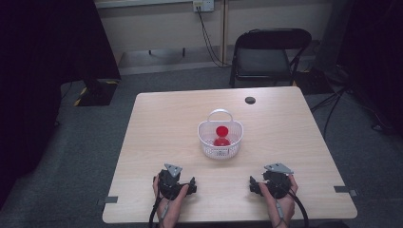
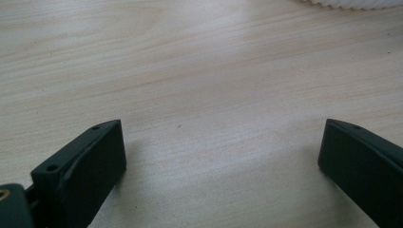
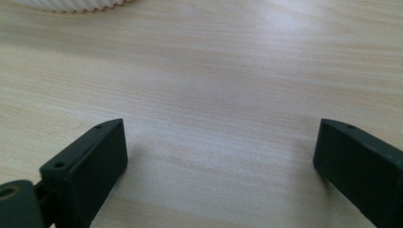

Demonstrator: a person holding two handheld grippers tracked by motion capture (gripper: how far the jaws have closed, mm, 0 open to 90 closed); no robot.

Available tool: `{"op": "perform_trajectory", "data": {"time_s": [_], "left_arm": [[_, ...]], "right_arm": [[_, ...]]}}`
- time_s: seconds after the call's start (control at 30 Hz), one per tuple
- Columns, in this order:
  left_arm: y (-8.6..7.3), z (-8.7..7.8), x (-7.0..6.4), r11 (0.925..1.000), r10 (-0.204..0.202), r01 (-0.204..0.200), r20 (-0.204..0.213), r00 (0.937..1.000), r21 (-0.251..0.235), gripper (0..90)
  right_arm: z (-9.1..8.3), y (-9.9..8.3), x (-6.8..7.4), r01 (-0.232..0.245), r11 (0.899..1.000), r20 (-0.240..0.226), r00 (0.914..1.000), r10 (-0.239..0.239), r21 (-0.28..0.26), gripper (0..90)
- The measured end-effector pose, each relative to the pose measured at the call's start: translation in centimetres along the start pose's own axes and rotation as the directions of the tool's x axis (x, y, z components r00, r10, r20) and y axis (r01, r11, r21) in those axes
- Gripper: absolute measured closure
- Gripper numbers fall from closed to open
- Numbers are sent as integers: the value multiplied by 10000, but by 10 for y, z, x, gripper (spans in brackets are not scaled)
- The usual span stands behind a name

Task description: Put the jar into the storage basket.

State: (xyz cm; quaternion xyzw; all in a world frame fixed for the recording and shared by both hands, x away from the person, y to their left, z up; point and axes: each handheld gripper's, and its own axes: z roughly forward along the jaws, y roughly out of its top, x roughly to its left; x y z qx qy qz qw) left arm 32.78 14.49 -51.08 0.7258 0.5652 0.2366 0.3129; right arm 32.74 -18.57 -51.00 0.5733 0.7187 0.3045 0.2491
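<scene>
Sitting mid-table: a white basket [image 1: 220,137] with a loop handle, pretty much centered on the light wood table [image 1: 157,123]
Inside it: a red object [image 1: 221,136], looks like a round top on a wider base, can't really tell what it is from here
Left gripper [image 1: 192,184]: resting near the front edge of the table, held in the person's left hand [image 1: 167,202], jaws spread wide with just bare wood between them in the left gripper view [image 2: 221,142]
Right gripper [image 1: 252,182]: same deal on the other side, right hand [image 1: 280,199] around it, jaws wide apart over bare tabletop [image 3: 221,142]
Basket vs grippers: basket sits further back, between the two and apart from both; its ribbed white edge peeks in at the top of each gripper view
Other stuff: small dark round thing [image 1: 250,100] near the far edge of the table, black folding chair [image 1: 267,57] behind it
</scene>
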Motion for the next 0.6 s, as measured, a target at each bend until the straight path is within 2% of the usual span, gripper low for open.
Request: {"op": "perform_trajectory", "data": {"time_s": [0.6], "left_arm": [[0, 0, 0, 10000, 0, 0, 0, 10000, 0, 17]], "right_arm": [[0, 0, 0, 18, 10000, -31, 10000, -18, 16, 21]]}}
